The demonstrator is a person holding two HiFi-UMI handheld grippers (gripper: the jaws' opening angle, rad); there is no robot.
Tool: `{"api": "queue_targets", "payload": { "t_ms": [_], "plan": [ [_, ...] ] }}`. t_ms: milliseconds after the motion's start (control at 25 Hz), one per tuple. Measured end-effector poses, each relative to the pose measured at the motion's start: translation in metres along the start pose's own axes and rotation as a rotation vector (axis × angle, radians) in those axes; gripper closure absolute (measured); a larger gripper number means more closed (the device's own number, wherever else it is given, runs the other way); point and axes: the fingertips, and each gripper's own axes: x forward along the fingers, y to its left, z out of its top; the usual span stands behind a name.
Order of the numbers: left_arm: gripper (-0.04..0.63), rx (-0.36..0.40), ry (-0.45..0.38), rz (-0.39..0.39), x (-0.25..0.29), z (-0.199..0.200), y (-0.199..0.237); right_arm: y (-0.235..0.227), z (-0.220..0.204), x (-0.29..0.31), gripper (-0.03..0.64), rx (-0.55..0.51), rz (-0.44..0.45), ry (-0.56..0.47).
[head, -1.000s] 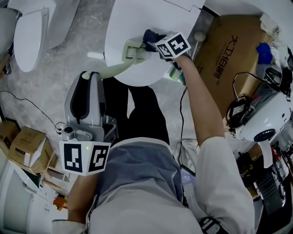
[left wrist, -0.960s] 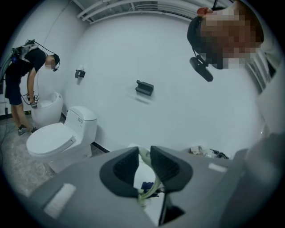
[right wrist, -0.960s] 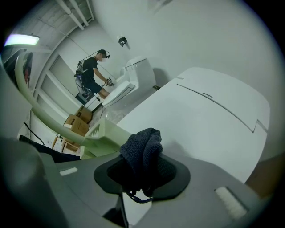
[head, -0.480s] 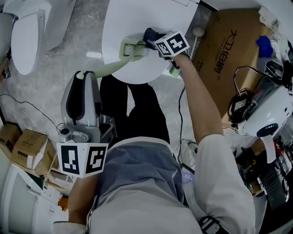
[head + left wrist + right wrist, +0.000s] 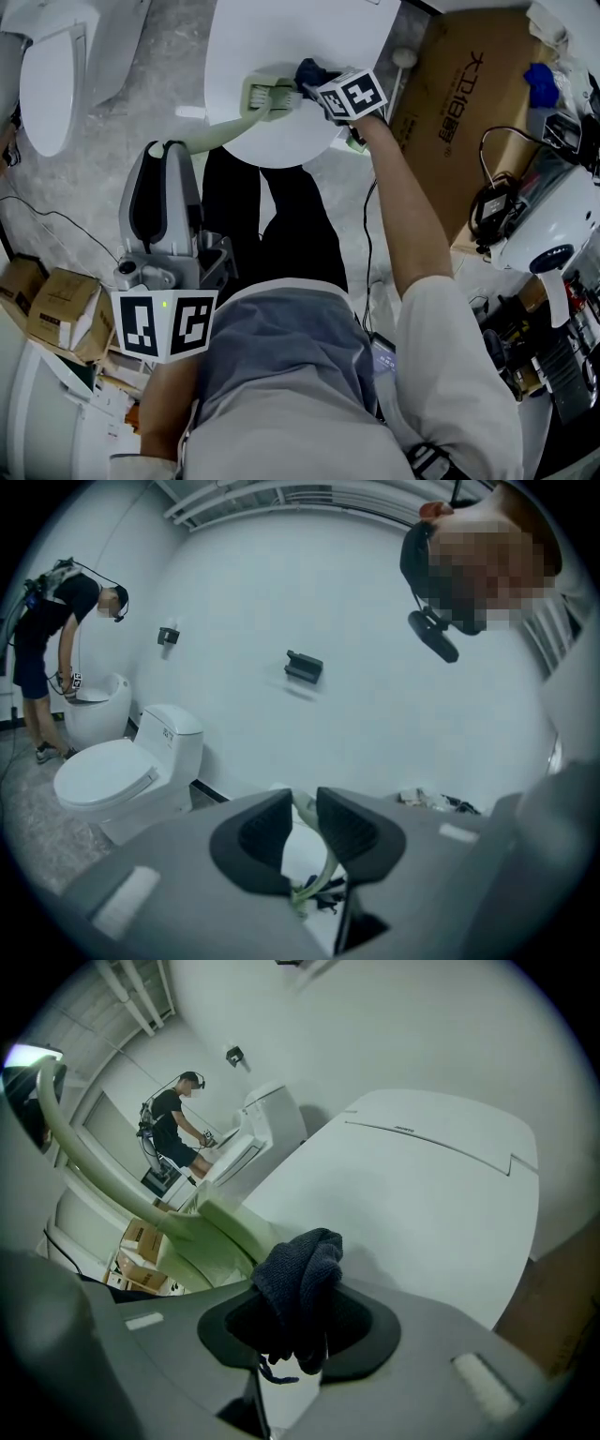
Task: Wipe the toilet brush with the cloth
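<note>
A pale green toilet brush lies with its head over the closed white toilet lid. Its handle runs down-left into my left gripper. The left gripper view has that gripper shut on the thin green handle. My right gripper, under its marker cube, is shut on a dark blue cloth that touches the right end of the brush head. In the right gripper view the bunched cloth sticks up between the jaws, with the brush just to its left above the lid.
Another white toilet stands at the upper left. A large cardboard box and a white machine with cables crowd the right. Small cardboard boxes sit at the lower left. A second person bends over a far toilet.
The left gripper and the brush have shifted slightly left and up over the lid. The right gripper with the cloth has stayed against the brush head.
</note>
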Motion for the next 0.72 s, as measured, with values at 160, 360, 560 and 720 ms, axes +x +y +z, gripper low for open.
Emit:
{"api": "queue_targets", "payload": {
  "t_ms": [160, 360, 560, 720],
  "plan": [
    [0.595, 0.001, -0.003, 0.0, 0.0, 0.0, 0.0, 0.002, -0.006, -0.002, 0.506, 0.016, -0.002, -0.005],
    [0.595, 0.0, -0.006, 0.002, 0.0, 0.0, 0.0, 0.008, -0.018, -0.004, 0.506, 0.042, 0.008, -0.007],
    [0.595, 0.001, -0.007, 0.002, 0.0, 0.0, -0.002, 0.017, -0.027, -0.003, 0.506, 0.127, 0.036, -0.038],
    [0.595, 0.002, -0.011, 0.004, 0.0, 0.0, -0.002, 0.023, -0.034, -0.003, 0.506, 0.209, 0.044, -0.073]
  ]
}}
